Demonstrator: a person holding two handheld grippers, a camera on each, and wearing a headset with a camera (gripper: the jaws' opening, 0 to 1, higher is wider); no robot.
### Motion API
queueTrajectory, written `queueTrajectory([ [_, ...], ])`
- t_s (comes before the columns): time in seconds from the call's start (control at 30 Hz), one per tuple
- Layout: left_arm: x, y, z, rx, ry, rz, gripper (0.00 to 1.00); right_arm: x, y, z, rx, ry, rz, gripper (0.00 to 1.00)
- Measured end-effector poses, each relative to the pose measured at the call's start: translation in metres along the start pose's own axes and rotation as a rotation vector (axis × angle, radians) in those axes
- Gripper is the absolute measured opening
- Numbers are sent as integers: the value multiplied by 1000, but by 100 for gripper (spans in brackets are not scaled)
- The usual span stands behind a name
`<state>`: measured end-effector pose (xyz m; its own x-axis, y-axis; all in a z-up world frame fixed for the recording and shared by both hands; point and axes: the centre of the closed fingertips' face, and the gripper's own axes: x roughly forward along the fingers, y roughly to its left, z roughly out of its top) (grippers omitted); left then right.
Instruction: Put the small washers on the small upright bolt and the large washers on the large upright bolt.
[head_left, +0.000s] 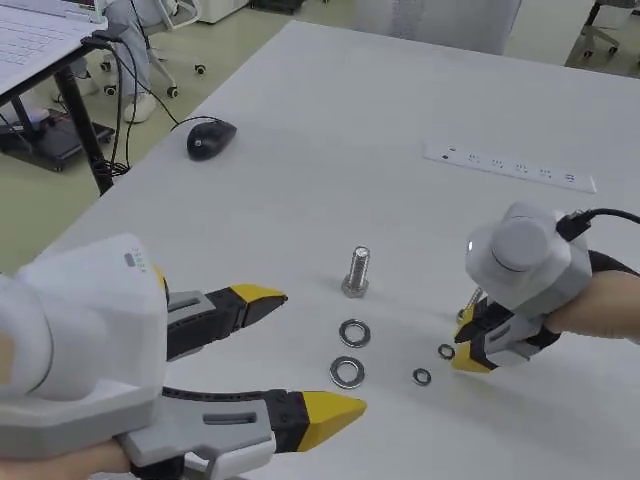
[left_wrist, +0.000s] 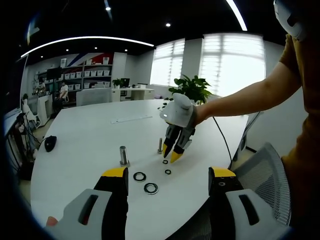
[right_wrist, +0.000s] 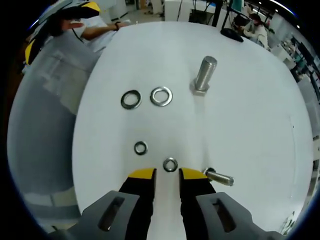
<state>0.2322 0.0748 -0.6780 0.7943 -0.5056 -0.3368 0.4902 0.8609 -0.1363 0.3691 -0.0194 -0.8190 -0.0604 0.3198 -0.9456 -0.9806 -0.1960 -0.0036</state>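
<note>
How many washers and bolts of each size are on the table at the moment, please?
Large washers: 2
Small washers: 2
Large bolt: 1
Small bolt: 1
Total: 6

A black computer mouse (head_left: 210, 138) lies near the left edge of the broad white tabletop (head_left: 320, 120). A long white power strip (head_left: 510, 167) lies toward its far right. A white laptop (head_left: 35, 30) stands beyond the left edge.
</note>
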Motion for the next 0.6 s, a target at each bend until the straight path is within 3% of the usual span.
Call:
queueTrajectory([
  [0.23,1,2,-1,-3,4,2,64,7,-1,-1,15,9,9,20],
  [0.6,4,3,-1,-10,0,1,64,7,1,2,-34,21,-3,18],
])
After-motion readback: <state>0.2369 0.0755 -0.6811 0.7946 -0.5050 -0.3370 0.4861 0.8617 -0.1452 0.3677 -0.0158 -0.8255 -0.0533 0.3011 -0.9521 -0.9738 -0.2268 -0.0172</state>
